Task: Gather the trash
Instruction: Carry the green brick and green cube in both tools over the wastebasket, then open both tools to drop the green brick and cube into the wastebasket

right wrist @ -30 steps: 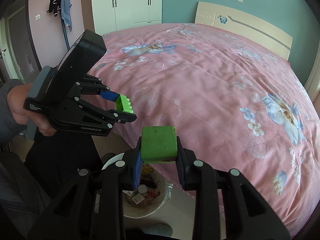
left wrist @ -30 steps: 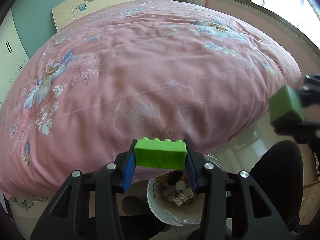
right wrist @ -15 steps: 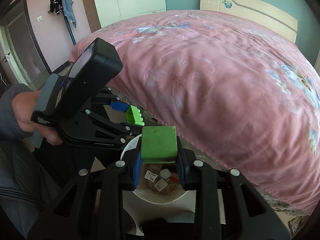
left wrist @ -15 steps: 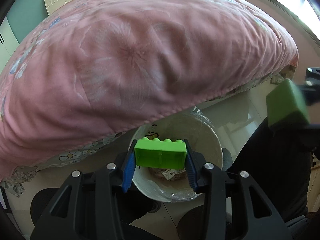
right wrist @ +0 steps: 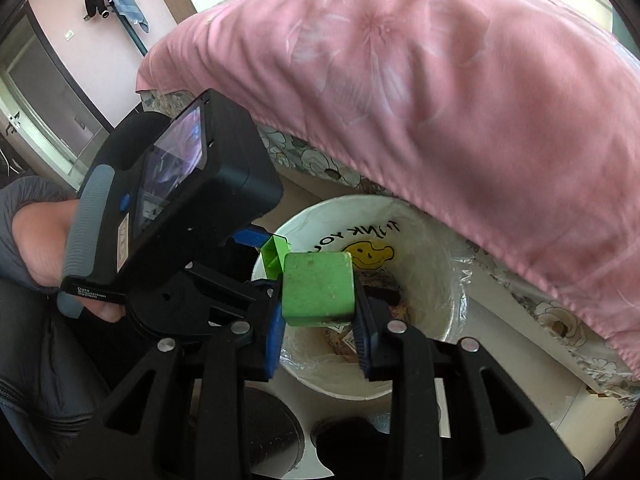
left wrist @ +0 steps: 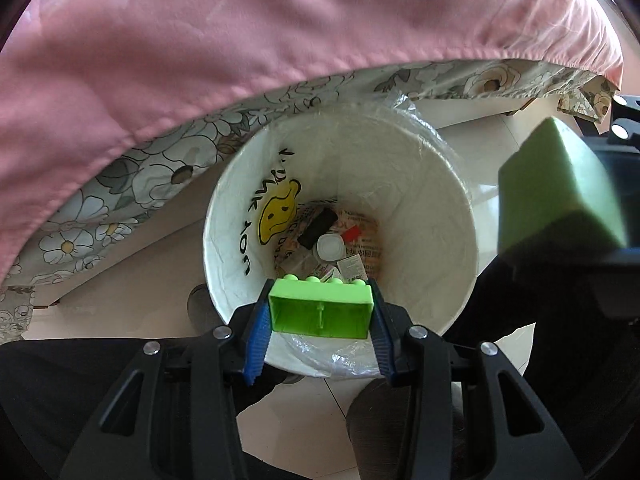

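- Over the white waste bin (left wrist: pixel 440 216) beside the bed, my left tongs (left wrist: pixel 320 314) point straight down, clamped on a bright green toy brick (left wrist: pixel 320 312).
- My right tongs (right wrist: pixel 318 320) grip a dull green cube (right wrist: pixel 318 288), tilted over the bin's rim.
- Wrappers and a small white cap (left wrist: pixel 330 246) lie at the bin's bottom.
- A pink bedspread (left wrist: pixel 280 32) overhangs the bin.
- I see a hand (right wrist: pixel 44 248) holding the left tool.

Bright daylight, fisheye edge warp, bedspread (right wrist: pixel 420 92) motion-blurred, w/ window glare.
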